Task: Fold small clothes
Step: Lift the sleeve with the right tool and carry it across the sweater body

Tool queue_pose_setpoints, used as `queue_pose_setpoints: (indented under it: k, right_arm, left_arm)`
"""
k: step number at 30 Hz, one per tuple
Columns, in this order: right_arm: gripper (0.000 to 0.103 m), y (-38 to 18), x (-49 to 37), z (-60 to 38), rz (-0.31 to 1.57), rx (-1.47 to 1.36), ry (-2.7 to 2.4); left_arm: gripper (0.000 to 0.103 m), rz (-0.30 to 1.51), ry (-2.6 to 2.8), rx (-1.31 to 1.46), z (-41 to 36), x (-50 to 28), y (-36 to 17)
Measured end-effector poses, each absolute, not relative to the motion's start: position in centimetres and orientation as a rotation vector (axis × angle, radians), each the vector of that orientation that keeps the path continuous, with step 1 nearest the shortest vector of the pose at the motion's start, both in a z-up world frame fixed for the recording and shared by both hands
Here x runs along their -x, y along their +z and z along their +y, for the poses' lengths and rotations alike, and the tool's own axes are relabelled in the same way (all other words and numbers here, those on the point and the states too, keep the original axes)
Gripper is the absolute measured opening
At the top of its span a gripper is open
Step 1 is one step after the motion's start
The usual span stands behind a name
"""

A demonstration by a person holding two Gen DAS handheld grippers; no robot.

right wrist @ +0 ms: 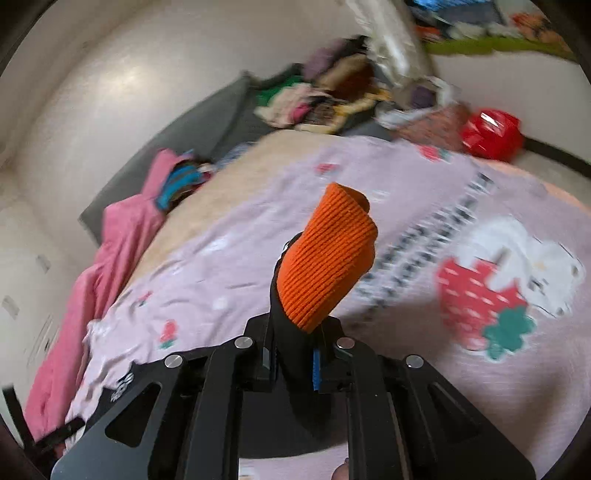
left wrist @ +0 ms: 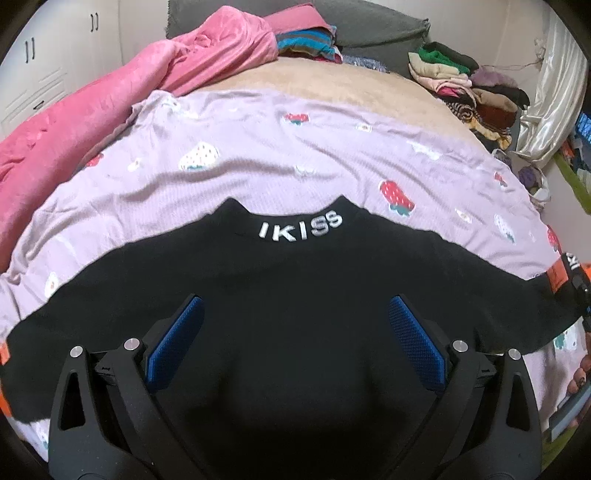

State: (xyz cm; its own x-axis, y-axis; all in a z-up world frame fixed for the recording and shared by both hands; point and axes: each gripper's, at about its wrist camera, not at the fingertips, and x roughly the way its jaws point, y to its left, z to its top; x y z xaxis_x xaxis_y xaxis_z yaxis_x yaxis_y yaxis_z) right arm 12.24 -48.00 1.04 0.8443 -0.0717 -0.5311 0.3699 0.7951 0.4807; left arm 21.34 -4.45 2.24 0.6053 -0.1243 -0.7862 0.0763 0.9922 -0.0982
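Observation:
A black top (left wrist: 295, 280) with white "IKISS" lettering on its collar lies spread flat on a lilac strawberry-print sheet (left wrist: 258, 162). My left gripper (left wrist: 295, 314) hovers over the chest of the top, its blue pads (left wrist: 410, 332) wide apart with nothing between them. In the right wrist view my right gripper (right wrist: 295, 354) is shut on the black sleeve (right wrist: 291, 350) of the top, and the sleeve's ribbed orange cuff (right wrist: 325, 258) sticks up past the fingertips, lifted off the sheet (right wrist: 229, 266). The other sleeve's orange cuff (left wrist: 3, 354) shows at the left edge.
A pink blanket (left wrist: 110, 99) is bunched along the left of the bed. Piled clothes (left wrist: 465, 88) lie at the far right corner beside a grey headboard cushion (left wrist: 369, 29). A red bag (right wrist: 491, 133) sits past the bed. Wardrobe doors (left wrist: 44, 55) stand at left.

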Motion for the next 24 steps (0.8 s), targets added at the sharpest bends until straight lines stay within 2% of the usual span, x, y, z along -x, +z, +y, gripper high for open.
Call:
queue_pose_setpoints:
  k: [9,24]
  right_arm:
    - [0.012,5.1,-15.6,-39.0,0.515,-0.469,-0.004]
    - [0.012,6.5,-18.4,-25.8,0.564,-0.308,0.225]
  left_arm:
    - [0.094,0.874,-0.084,0.093,-1.7,-21.2,4.2]
    - [0.094,0.861,-0.073,0.282,6.0,-19.8,4.6]
